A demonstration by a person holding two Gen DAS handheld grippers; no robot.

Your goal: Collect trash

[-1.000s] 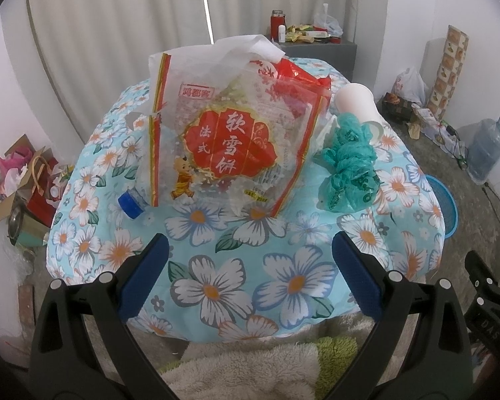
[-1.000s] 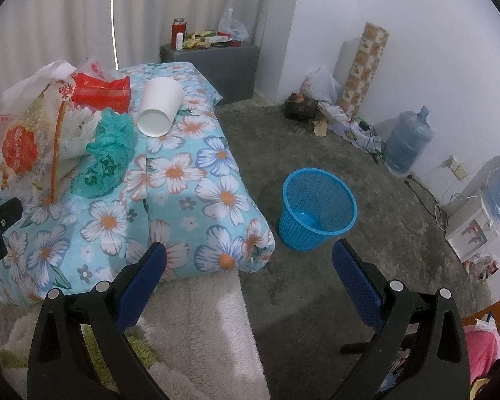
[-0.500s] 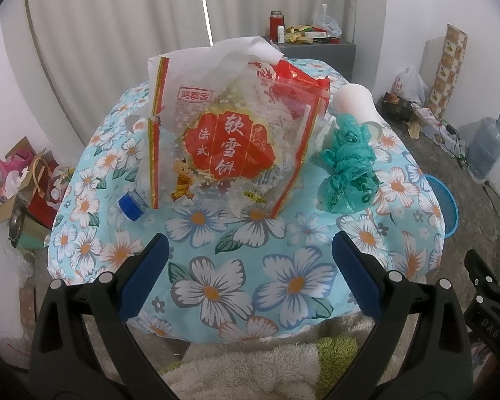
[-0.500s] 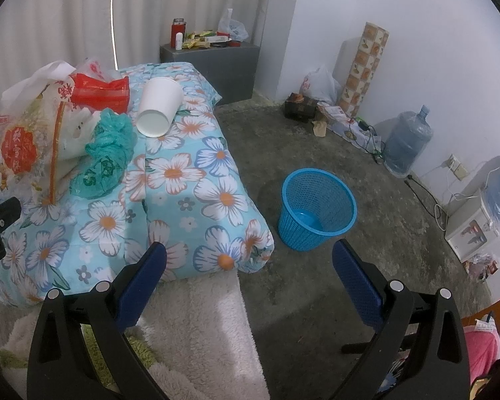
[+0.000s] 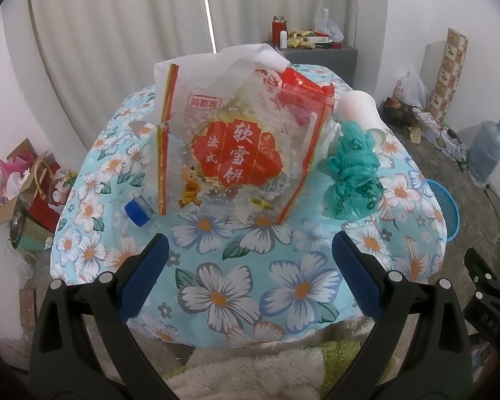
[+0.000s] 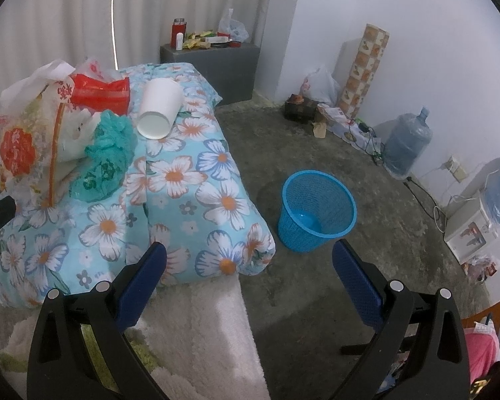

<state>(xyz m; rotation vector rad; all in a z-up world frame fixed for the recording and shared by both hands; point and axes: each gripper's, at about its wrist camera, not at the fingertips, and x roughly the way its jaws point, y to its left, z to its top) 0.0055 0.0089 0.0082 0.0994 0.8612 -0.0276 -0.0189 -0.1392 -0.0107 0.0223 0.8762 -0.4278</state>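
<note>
While nothing is gripped yet, my left claw (image 5: 250, 266) hangs with fingers spread wide before a flowered quilt (image 5: 250, 286). At twelve o'clock a red-and-clear snack bag (image 5: 236, 153) leans upright; at two o'clock sits a crumpled green bag (image 5: 350, 173) beside a tipped white cup (image 5: 358, 108). My right claw (image 6: 250, 266) is likewise spread and empty, aimed toward the blue basket (image 6: 316, 213) at one o'clock, probably the trash's destination.
</note>
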